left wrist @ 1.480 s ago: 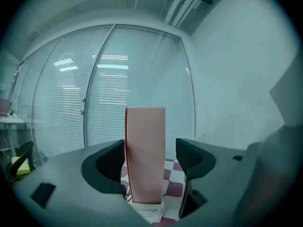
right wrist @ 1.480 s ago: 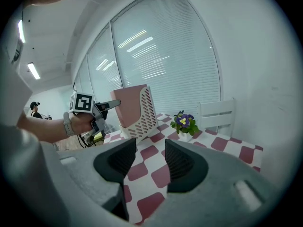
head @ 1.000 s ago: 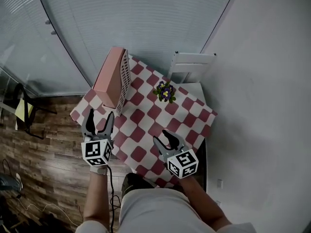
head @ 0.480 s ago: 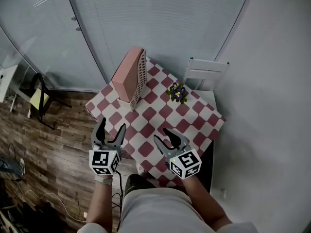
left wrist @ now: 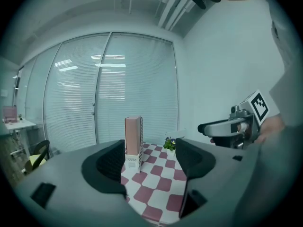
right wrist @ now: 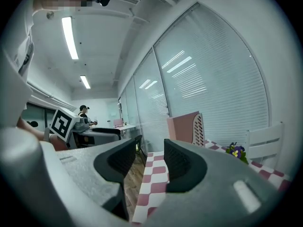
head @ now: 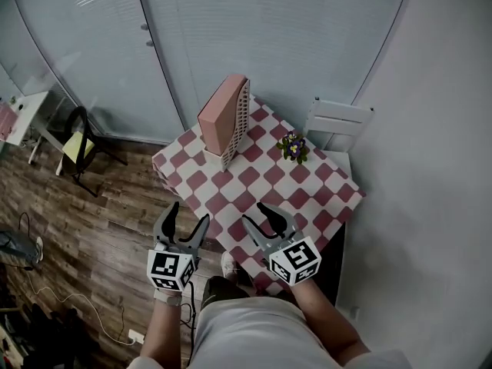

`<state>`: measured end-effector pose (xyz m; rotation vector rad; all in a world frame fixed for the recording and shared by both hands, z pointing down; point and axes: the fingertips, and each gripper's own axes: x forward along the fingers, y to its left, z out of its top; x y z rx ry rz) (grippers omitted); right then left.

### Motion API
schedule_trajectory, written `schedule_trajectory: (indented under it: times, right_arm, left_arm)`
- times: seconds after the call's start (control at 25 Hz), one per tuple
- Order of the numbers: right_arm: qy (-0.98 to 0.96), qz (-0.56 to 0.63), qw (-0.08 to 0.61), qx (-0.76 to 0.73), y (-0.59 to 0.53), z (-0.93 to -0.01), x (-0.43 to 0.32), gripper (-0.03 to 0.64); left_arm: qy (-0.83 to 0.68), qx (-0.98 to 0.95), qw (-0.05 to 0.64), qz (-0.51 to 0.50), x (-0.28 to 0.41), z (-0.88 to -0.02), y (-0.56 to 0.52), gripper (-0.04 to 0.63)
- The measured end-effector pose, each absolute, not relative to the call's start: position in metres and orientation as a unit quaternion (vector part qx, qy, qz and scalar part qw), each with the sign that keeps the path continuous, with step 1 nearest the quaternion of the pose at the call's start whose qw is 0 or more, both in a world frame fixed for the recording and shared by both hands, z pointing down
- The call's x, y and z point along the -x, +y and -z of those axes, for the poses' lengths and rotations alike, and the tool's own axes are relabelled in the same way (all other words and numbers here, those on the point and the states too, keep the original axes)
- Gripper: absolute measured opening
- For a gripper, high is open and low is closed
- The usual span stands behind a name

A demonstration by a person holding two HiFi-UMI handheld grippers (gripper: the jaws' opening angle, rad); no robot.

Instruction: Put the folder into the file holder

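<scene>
Your left tongs [head: 187, 215] stand with the jaws wide apart and nothing between them; they hang over the wooden floor [head: 100, 198], just off the near edge of the desk [head: 265, 181]. Your right tongs [head: 254, 212], beside them and at about the same reach, also stand with the jaws apart and empty, over the desk's near corner. Each carries its marker cube at the rear, close to your hands. Between and below the two tongs, one shoe [head: 229, 264] shows at the foot of the desk.

Ahead of both tongs spreads the red-and-white chequered cloth that covers the desk. Well beyond the tips, at the desk's far side, the white perforated file holder [head: 238, 125] stands upright. The pink folder [head: 219, 114] is inside it, upright, its top rising above the holder's low front. In the left gripper view the holder and folder appear in the gap between the jaws, far off; in the right gripper view they appear above the right-hand jaw.

Ahead of the right tongs, near the desk's far edge, stands a small pot of purple flowers [head: 292, 146], well apart from the holder. Past it is a white chair [head: 338, 118], and behind everything a wall of closed blinds [head: 269, 37].
</scene>
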<state>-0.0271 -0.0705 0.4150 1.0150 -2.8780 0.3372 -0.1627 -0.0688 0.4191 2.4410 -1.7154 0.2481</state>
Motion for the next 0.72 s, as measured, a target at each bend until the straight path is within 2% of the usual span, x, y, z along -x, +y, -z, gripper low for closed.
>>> schedule_trajectory:
  times: [0.72]
  right_arm:
    - [-0.953,-0.083,0.055,-0.285,-0.013,-0.424,0.039,0.178]
  left_arm:
    - [-0.559,-0.818,0.108,-0.086,0.154,-0.443,0.002,0.316]
